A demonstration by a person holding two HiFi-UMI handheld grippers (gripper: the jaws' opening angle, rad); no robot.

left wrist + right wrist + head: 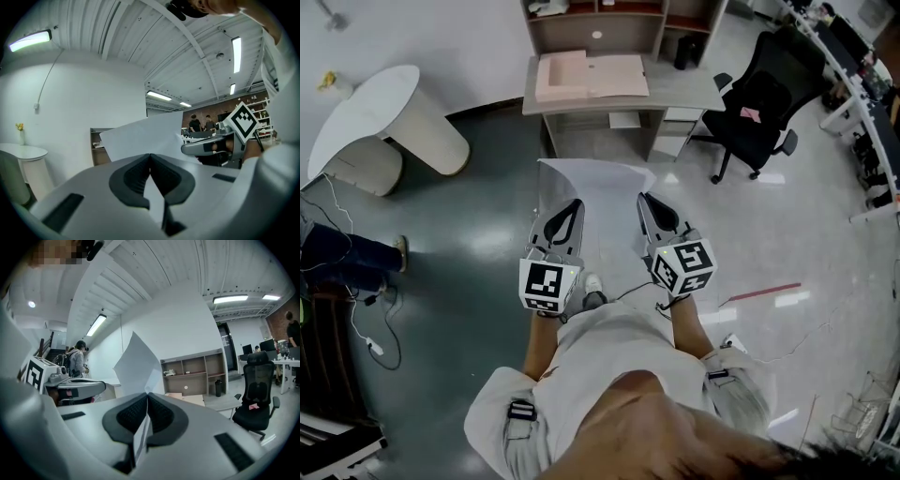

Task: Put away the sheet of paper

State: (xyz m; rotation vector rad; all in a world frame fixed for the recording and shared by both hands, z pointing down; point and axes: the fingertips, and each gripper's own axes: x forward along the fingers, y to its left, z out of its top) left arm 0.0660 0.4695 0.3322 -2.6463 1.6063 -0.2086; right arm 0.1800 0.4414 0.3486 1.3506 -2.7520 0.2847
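Jaws shut tight on both sides: left gripper (560, 212) and right gripper (657, 212) each clamped on the near edge of the sheet of paper (595, 183), 1 at either corner, pads pressed flat together with only the thin white sheet between them. Held out roughly level in front of the person, side by side, above a glossy grey floor (487, 234). Sheet slightly bowed, far edge rising past the pads in both gripper views. Ahead and well apart from the sheet, a wooden desk (680, 94) with an open shelf unit (581, 33) at its back and what look like 2 pale pink folders (591, 75) lying flat on top. Right of the desk, a black office chair (759, 112). Far left, a round white table (366, 117).
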